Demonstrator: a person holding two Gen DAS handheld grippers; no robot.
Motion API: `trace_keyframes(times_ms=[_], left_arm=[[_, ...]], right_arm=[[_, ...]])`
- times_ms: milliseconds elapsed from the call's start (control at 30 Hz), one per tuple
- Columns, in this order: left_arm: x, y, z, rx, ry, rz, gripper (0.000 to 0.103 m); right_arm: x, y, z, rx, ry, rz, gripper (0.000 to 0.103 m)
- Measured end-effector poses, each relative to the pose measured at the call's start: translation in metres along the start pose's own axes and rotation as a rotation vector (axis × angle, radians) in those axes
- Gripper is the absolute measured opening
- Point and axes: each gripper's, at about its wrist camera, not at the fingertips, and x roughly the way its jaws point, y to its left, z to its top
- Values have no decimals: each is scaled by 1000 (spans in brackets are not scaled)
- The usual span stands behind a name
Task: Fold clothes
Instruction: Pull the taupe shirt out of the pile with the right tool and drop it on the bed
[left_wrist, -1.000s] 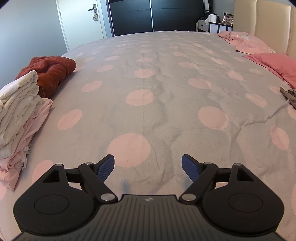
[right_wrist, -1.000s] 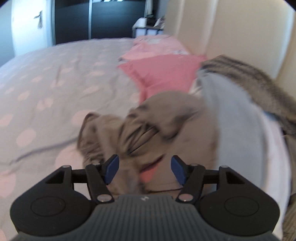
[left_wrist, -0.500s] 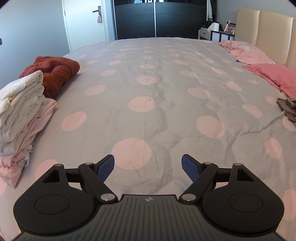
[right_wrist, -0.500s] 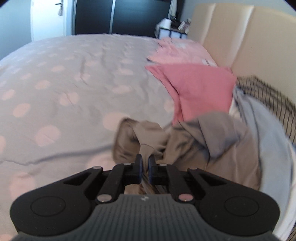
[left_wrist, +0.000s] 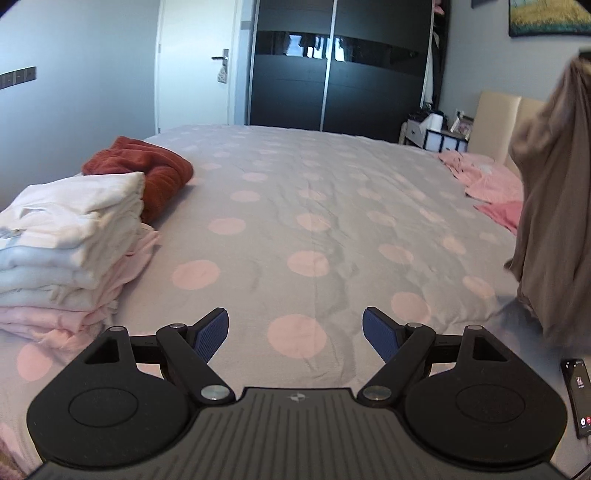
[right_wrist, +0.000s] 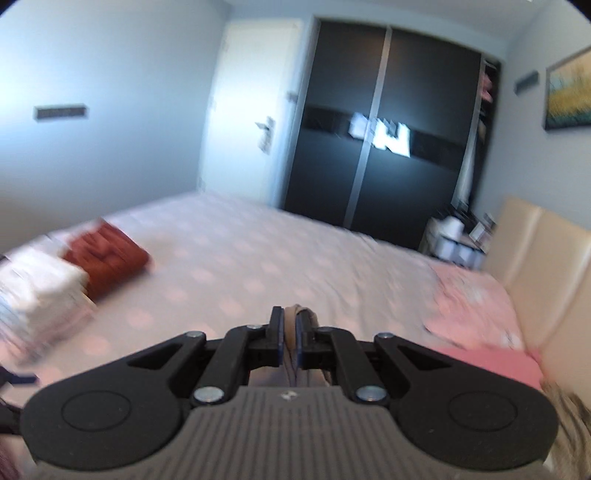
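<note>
My right gripper (right_wrist: 290, 332) is shut on a fold of the taupe garment (right_wrist: 295, 314) and holds it raised above the bed. In the left wrist view the same taupe garment (left_wrist: 550, 206) hangs at the right edge, its lower end near the grey bedspread with pink dots (left_wrist: 314, 229). My left gripper (left_wrist: 295, 334) is open and empty, low over the near part of the bedspread. The right wrist view is blurred by motion.
A stack of folded white and pink clothes (left_wrist: 70, 251) lies at the left edge of the bed, a rust-red garment (left_wrist: 147, 166) behind it. Pink pillows (left_wrist: 487, 181) and a beige headboard (left_wrist: 498, 122) are at the right. A phone (left_wrist: 578, 397) lies near right.
My right gripper closed on the taupe garment and lifted it high off the pile by the headboard. The left gripper rose and tilted up, still open.
</note>
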Motion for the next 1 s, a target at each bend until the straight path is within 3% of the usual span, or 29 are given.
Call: trace_keyframes(times_ms=[233, 433, 500, 600, 700, 833, 1000], left_arm=[[-31, 47, 8, -85, -60, 61, 80], [-43, 66, 12, -123, -91, 85, 80], [-46, 67, 11, -124, -96, 85, 80], [-46, 69, 10, -123, -92, 93, 80], [-41, 71, 5, -109, -69, 106, 80], [-28, 66, -5, -68, -23, 121, 80], [-12, 50, -16, 5, 27, 97, 80]], right_arm=[[-56, 65, 69, 13, -232, 155, 7], [-97, 83, 110, 53, -379, 278, 7], [-103, 85, 115, 50, -388, 261, 7], [-94, 73, 100, 76, -317, 196, 7], [-69, 57, 57, 102, -181, 162, 7], [-24, 31, -42, 148, 61, 105, 8], [14, -1, -159, 243, 299, -25, 8]])
